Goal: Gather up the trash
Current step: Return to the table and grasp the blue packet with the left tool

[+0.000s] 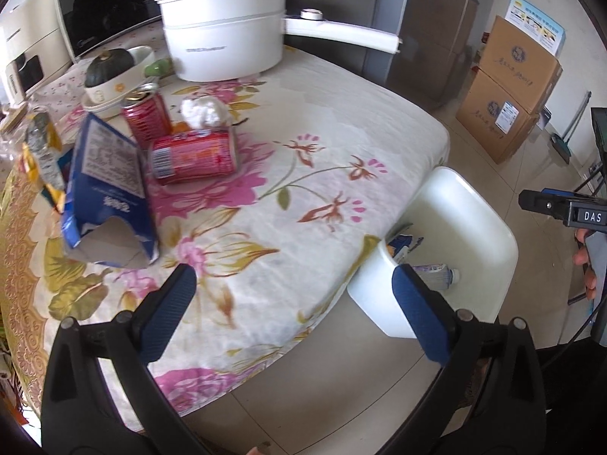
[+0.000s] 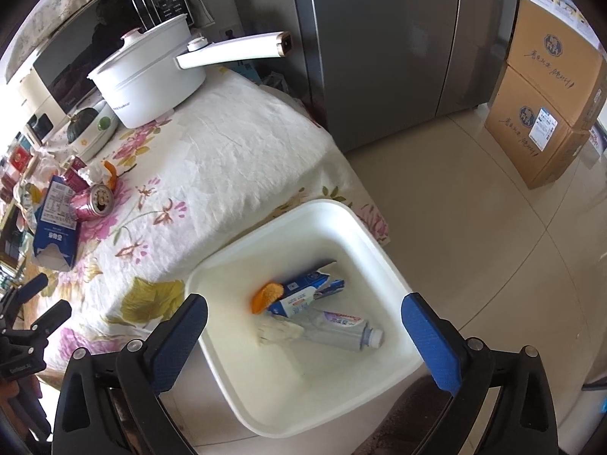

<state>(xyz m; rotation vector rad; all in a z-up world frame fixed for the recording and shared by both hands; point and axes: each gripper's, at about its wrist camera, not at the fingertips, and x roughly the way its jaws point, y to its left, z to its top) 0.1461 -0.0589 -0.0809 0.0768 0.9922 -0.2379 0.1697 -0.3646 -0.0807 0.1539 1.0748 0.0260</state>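
The left gripper (image 1: 294, 295) is spread wide with nothing between its blue pads, hanging over the near edge of the floral tablecloth (image 1: 322, 144). Just ahead of its left finger stands a torn blue carton (image 1: 108, 193), open end toward the tool. Beyond the carton a red can (image 1: 193, 157) lies on its side, a second red can (image 1: 146, 115) stands upright behind it, and a crumpled white tissue (image 1: 205, 112) sits just beside both. Farther ahead is a white pot (image 1: 227, 38) with a long handle, and to its left a bowl (image 1: 114, 79) holding a dark green squash. A crinkled snack wrapper (image 1: 43, 148) sits left of the carton. Off the right finger, below the table edge, stands the white bin (image 1: 466, 227). The right gripper (image 2: 305, 318) is also wide open and empty, poised directly above that white bin (image 2: 288, 227). Inside, straight ahead between the fingers, lie a flattened blue carton (image 2: 303, 295), an orange peel (image 2: 265, 295), a toothpaste tube (image 2: 341, 328) and a pale crumpled scrap (image 2: 277, 331). Stacked cardboard boxes (image 2: 550, 113) stand far off to the right on the floor.
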